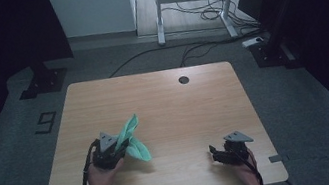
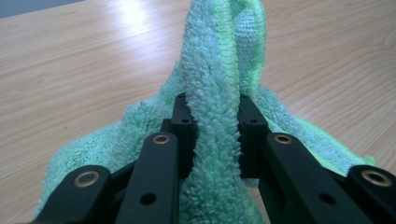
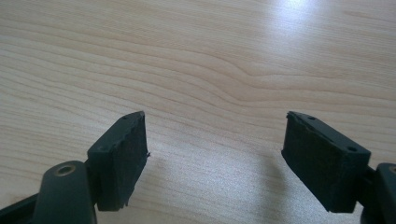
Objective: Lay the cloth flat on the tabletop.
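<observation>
Mint-green terry makes up the cloth [image 1: 132, 139], which lies toward the front left of the desk [image 1: 169, 102], partly raised off the wood. One fold stands up and points away from the front edge, while the rest spreads on the surface just to the right of the left gripper [image 1: 112, 149]. In the left gripper view the cloth [image 2: 219, 93] runs as a thick bunched strip straight up between the two black jaws, and both pads press into the pile from either side; more of the fabric billows out behind and below them onto the wood. The claw is therefore narrow, clamped on the bunched cloth.

Well apart from it, near the front right corner of the desk, the right gripper [image 1: 218, 153] sits low over the wood in the person's right hand [image 1: 243, 163]. In the right gripper view the right gripper [image 3: 215, 149] has its jaws standing wide, with bare wood grain between the pads and nothing touching them.
</observation>
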Demonstrator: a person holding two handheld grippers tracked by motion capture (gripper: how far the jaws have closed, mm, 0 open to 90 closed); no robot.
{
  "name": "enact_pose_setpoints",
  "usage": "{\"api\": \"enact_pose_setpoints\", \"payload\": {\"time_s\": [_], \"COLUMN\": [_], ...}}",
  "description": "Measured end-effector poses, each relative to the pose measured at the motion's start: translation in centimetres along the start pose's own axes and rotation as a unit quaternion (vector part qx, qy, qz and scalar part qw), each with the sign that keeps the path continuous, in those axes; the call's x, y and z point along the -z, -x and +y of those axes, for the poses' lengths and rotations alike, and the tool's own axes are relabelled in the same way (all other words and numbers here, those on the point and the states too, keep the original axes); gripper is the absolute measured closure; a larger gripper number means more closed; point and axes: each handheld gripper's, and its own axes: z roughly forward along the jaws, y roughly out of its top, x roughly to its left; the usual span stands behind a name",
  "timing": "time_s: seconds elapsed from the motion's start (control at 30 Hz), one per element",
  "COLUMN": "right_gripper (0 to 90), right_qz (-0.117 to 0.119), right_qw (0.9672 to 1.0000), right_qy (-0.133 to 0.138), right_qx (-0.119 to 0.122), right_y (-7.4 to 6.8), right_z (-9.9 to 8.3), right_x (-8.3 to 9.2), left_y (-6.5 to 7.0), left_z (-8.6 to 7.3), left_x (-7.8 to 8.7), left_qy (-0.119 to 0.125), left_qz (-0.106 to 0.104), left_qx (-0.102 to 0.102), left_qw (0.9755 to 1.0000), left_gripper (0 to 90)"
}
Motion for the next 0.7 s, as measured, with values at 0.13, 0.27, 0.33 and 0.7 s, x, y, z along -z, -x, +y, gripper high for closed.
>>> {"api": "enact_pose_setpoints", "payload": {"time_s": [0.13, 0.27, 0.33, 0.7], "right_gripper": [22.3, 22.5, 22.5, 23.1], "right_qz": [0.002, 0.003, 0.002, 0.0], "right_qw": [1.0, 1.0, 1.0, 1.0], "right_qy": [0.001, 0.002, 0.001, 0.003], "right_qx": [0.001, 0.001, 0.0, -0.003], "right_y": [-0.1, 0.0, 0.1, 0.3], "right_z": [0.1, 0.2, 0.2, 0.1], "right_x": [0.0, 0.0, -0.1, 0.1], "left_y": [0.4, 1.2, 1.7, 3.6], "left_z": [0.7, 1.9, 2.4, 4.8], "left_x": [-0.8, -2.0, -2.7, -5.5], "left_qy": [-0.005, -0.006, -0.01, -0.016], "left_qz": [0.0, -0.009, -0.01, -0.024], "left_qx": [-0.002, -0.012, -0.017, -0.036], "left_qw": [1.0, 0.9999, 0.9998, 0.9989], "left_gripper": [73.8, 73.8, 73.6, 73.6]}}
